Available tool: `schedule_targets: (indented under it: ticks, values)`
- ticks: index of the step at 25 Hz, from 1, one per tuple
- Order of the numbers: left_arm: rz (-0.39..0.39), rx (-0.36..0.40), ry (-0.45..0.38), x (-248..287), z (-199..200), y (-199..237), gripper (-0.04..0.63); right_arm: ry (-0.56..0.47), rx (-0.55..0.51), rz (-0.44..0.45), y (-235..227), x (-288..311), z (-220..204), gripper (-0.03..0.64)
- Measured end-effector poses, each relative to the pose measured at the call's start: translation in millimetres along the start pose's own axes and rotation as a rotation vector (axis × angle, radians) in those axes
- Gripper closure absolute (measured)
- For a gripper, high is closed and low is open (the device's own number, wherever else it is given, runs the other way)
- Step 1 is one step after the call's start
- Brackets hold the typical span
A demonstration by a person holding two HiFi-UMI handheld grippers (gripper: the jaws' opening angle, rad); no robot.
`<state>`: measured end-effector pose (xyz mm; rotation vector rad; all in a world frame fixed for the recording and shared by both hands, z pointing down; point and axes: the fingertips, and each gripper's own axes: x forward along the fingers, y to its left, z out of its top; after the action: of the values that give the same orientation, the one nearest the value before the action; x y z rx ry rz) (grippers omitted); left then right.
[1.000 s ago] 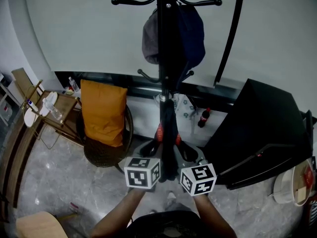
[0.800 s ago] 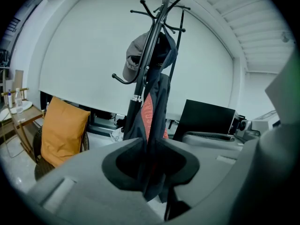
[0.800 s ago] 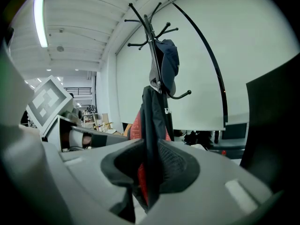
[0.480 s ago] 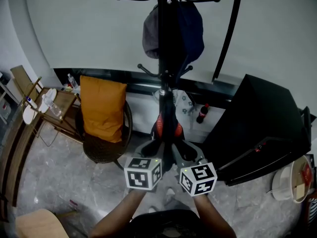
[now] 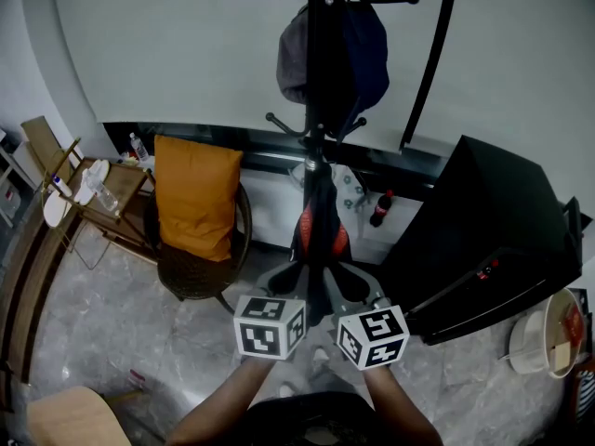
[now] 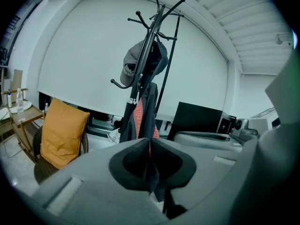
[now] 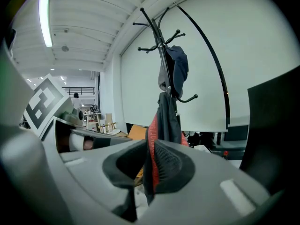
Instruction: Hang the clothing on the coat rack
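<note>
Left of our left gripper (image 5: 299, 282) we see an orange cushion (image 5: 193, 198) on a wicker chair (image 5: 191, 282); right of our right gripper (image 5: 337, 284), a black cabinet (image 5: 493, 230); marble floor (image 5: 93, 333) below.

The left tool (image 6: 149, 156) and right tool (image 7: 151, 165) are grey, black-padded, with black-marked white cubes (image 5: 270, 326).

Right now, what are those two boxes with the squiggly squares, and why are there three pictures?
A person holds a grabbing tool in each hand, and the patterned boxes are part of those tools. One picture comes from a camera on the person's head, looking down. The other two come from small cameras riding on each tool. The left gripper and the right gripper both have their fingers pinched shut on a dark garment with red inside. It stretches up to the coat rack, where a cap hangs. On the floor nearby stands a chair with an orange cushion.
</note>
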<state>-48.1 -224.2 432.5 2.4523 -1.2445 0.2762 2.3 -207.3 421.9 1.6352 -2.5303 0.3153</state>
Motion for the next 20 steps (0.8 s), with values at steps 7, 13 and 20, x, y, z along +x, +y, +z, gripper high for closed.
schedule_targets:
  ticks: [7, 13, 20]
  values:
    - [-0.013, 0.014, -0.007, -12.2, -3.1, -5.4, 0.591, -0.009, -0.020, -0.002, 10.5, -11.0, 2.3, 0.611]
    - [-0.033, 0.023, 0.000, -16.0, -7.8, -13.7, 0.591, -0.018, -0.030, 0.000, 15.8, -17.3, 4.8, 0.611]
    - [-0.031, 0.029, -0.007, -19.4, -3.3, -14.4, 0.591, -0.023, -0.038, 0.002, 17.6, -19.5, 9.3, 0.611]
